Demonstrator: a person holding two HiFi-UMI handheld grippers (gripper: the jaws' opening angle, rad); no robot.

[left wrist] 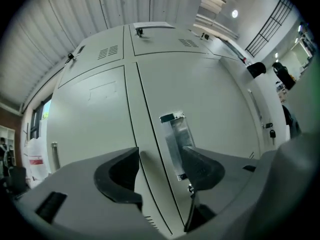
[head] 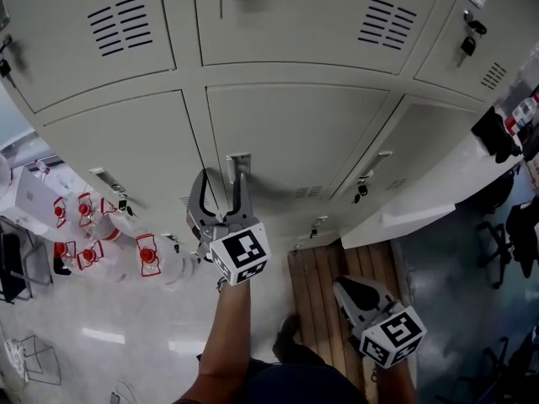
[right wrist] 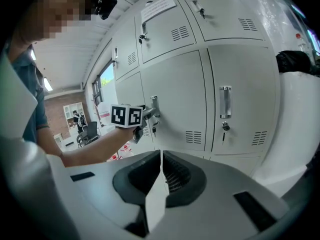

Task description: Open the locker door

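Observation:
The grey locker door (head: pixel 295 133) in the middle of the row carries an upright metal handle (head: pixel 237 168). My left gripper (head: pixel 222 183) is open and held level against this door, one finger on each side of the handle. In the left gripper view the handle (left wrist: pixel 176 139) stands just inside the right finger (left wrist: pixel 200 169), while the left finger (left wrist: pixel 120 176) is well clear of it. The door (left wrist: pixel 210 99) looks flush with its neighbours. My right gripper (head: pixel 341 286) hangs lower right, shut and empty, away from the lockers. In its own view the right gripper (right wrist: pixel 161 159) looks toward the left gripper's marker cube (right wrist: pixel 126 116).
Neighbouring doors have their own handles (right wrist: pixel 225 101) and hanging keys (head: pixel 468 45). A white door (head: pixel 421 209) stands swung open at the right. A wooden board (head: pixel 324 280) lies on the floor under me. Red-and-white items (head: pixel 84 225) stand at the left, dark chairs (head: pixel 505 217) at the right.

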